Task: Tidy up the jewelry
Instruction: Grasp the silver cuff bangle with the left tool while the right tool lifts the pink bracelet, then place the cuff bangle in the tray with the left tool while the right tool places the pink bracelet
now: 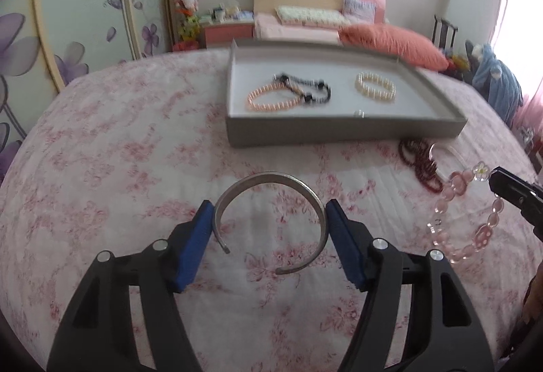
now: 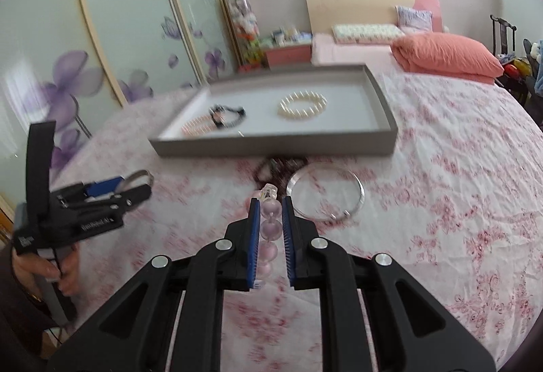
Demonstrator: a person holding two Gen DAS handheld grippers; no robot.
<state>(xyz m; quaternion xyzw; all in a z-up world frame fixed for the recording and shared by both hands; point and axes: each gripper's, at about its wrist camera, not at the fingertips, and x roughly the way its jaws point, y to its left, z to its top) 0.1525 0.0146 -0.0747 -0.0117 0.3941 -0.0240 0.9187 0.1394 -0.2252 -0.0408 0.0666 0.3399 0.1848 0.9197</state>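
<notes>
My left gripper (image 1: 269, 204) is shut on a silver open cuff bangle (image 1: 271, 175), its blue pads pressing on the two sides, just above the bedspread. My right gripper (image 2: 269, 202) is shut on a pink glass bead bracelet (image 2: 269, 229) that hangs below it; the bracelet (image 1: 488, 222) dangles at the right of the left wrist view. A grey tray (image 1: 339, 134) beyond holds a peach bracelet (image 1: 268, 97), a black bead bracelet (image 1: 305, 88) and a pearl bracelet (image 1: 375, 87). The right wrist view shows the left gripper (image 2: 142, 187) with the cuff (image 2: 139, 175) at the left.
A dark red bead bracelet (image 2: 271, 165) and a clear bangle (image 2: 360, 192) lie on the pink floral bedspread just in front of the tray (image 2: 271, 146). An orange pillow (image 2: 448, 53) lies behind the tray. A hand (image 2: 61, 273) grips the left tool.
</notes>
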